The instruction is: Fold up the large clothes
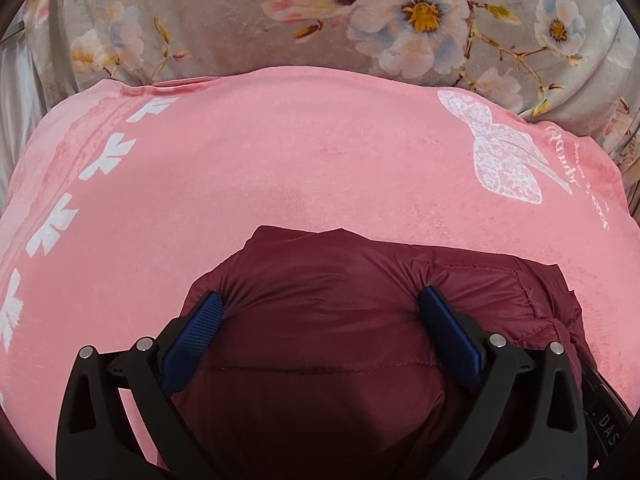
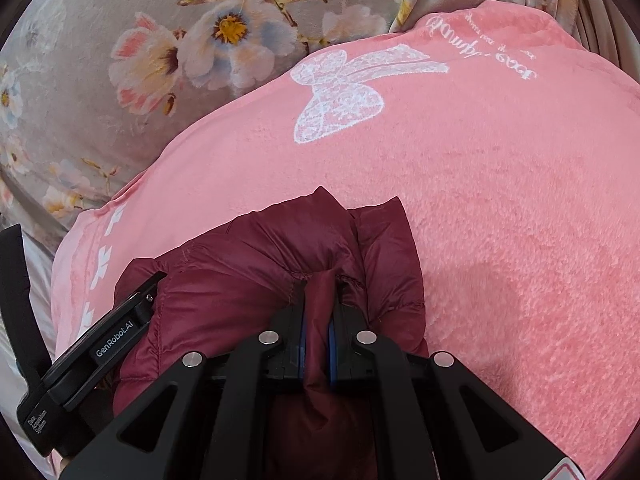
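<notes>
A dark red puffer jacket (image 1: 320,320) lies bunched on a pink blanket (image 1: 280,152). My left gripper (image 1: 320,304) is open, its blue pads (image 1: 200,328) spread wide around a thick padded fold of the jacket, pressing into it on both sides. In the right wrist view the jacket (image 2: 260,264) is folded into a compact bundle. My right gripper (image 2: 318,312) is shut on a pinched ridge of the jacket's fabric. The left gripper's body (image 2: 100,344) shows at the lower left of that view, against the bundle.
The pink blanket (image 2: 500,200) bears a white bow print (image 2: 340,96) and white leaf shapes (image 1: 52,228) along one edge. A grey floral bedcover (image 1: 320,12) lies beyond it. Pale striped fabric (image 1: 16,96) shows at the far left.
</notes>
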The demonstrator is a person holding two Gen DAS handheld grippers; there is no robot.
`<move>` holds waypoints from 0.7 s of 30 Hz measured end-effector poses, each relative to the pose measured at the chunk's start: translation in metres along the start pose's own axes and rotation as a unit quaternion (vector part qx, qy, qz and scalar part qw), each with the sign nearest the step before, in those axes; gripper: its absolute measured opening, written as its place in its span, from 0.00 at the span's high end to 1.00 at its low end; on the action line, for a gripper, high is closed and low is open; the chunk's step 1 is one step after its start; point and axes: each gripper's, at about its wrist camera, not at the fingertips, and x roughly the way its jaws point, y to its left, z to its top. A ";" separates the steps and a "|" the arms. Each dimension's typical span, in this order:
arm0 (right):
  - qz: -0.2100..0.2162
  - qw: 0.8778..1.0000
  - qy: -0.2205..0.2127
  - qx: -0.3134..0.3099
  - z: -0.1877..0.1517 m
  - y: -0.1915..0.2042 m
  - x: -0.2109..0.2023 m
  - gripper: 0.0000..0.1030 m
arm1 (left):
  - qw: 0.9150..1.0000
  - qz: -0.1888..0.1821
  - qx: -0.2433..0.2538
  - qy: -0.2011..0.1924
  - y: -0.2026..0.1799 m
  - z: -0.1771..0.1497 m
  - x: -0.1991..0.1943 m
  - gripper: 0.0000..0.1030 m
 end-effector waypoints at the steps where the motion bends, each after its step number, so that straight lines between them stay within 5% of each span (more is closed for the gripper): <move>1: -0.001 1.000 0.000 -0.001 0.000 0.000 0.000 0.96 | 1.000 0.000 0.000 0.000 0.000 0.000 0.000 0.06; 9: 0.022 1.000 -0.007 0.016 0.001 -0.008 -0.001 0.96 | 1.000 0.002 0.000 0.000 -0.001 -0.001 0.002 0.06; 15: 0.155 0.977 -0.036 0.145 -0.005 -0.060 -0.010 0.92 | 1.000 -0.013 -0.007 0.002 0.003 -0.001 0.002 0.05; 18: 0.079 0.985 -0.054 0.146 -0.011 -0.065 -0.034 0.77 | 1.000 -0.025 -0.011 0.014 0.013 -0.002 -0.008 0.05; 21: -0.014 0.995 -0.078 0.060 -0.022 -0.051 -0.075 0.76 | 0.998 -0.052 -0.012 0.031 0.027 -0.008 -0.038 0.05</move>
